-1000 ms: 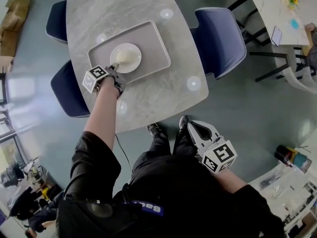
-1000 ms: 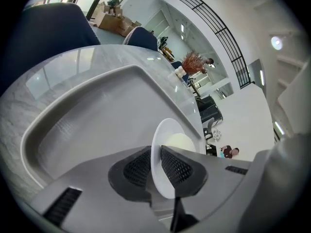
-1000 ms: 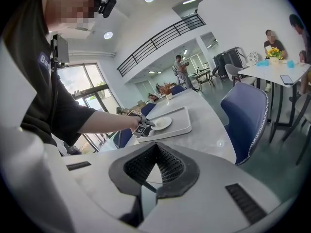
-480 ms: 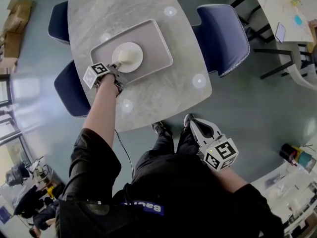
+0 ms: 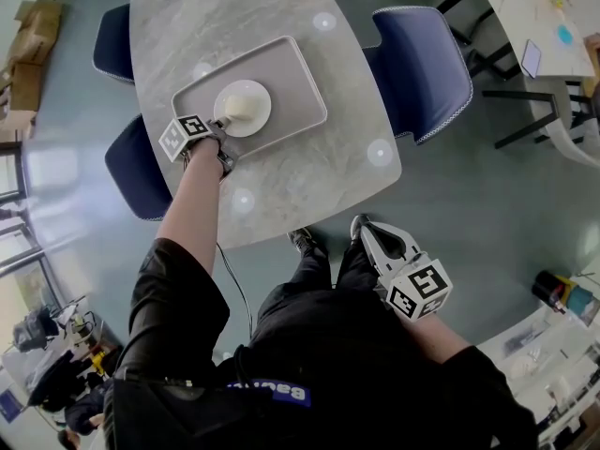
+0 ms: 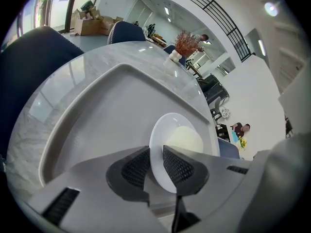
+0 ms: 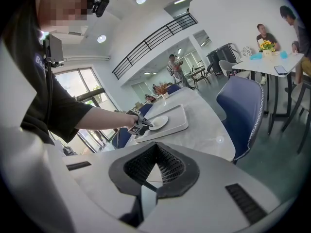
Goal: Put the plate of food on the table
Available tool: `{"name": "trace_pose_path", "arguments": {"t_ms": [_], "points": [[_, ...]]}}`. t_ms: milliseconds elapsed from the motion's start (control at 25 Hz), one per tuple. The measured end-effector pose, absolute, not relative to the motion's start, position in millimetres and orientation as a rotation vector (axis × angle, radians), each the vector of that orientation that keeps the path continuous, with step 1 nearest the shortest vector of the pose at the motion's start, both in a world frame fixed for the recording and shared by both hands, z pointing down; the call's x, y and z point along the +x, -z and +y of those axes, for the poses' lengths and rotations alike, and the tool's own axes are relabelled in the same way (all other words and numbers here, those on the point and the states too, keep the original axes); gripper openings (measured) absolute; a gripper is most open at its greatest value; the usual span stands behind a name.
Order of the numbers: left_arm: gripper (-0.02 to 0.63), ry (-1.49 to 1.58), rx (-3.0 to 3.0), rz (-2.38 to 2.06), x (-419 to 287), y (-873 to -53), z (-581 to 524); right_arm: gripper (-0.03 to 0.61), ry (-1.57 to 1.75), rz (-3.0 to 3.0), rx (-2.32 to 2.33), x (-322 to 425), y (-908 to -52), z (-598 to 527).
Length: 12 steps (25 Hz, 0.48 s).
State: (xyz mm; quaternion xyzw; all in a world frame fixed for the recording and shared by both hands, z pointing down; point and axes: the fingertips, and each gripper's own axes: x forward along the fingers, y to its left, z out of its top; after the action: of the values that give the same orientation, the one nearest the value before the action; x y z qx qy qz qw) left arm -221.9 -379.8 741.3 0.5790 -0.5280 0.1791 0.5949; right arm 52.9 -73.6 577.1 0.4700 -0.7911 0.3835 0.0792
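A small white plate [image 5: 243, 108] [image 6: 170, 140] with a pale mound of food [image 5: 239, 105] [image 6: 184, 139] sits in a grey tray [image 5: 291, 73] [image 6: 97, 110] on the marble table [image 5: 281, 176]. My left gripper [image 5: 218, 126] [image 6: 155, 166] is shut on the plate's near rim, one jaw above it and one below. My right gripper [image 5: 363, 229] [image 7: 155, 166] hangs low beside my legs, off the table, jaws together with nothing between them. From there the plate [image 7: 158, 123] and tray [image 7: 167, 125] show far off.
Blue chairs [image 5: 422, 68] [image 5: 131, 172] [image 5: 111, 40] stand round the table. A second white table [image 5: 530, 22] with a phone and small items stands at the back right. Cardboard boxes [image 5: 23, 54] lie at the far left. People sit at other tables [image 7: 267, 35].
The left gripper has shifted only slightly at the plate's rim and keeps its hold. The right gripper stays low by my legs.
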Motion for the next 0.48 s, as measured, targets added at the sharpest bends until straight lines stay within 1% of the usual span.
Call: {"name": "trace_pose_path", "arguments": {"t_ms": [200,480], "points": [[0.074,-0.464,1.357,-1.225,-224,-742,-375,0.011,-1.139,-2.369,1.41,54,-573,-75],[0.074,-0.414,1.359,-1.246,-231,-738,-368,0.011,-1.116,-2.387,1.395,53,-568,-74]]}}
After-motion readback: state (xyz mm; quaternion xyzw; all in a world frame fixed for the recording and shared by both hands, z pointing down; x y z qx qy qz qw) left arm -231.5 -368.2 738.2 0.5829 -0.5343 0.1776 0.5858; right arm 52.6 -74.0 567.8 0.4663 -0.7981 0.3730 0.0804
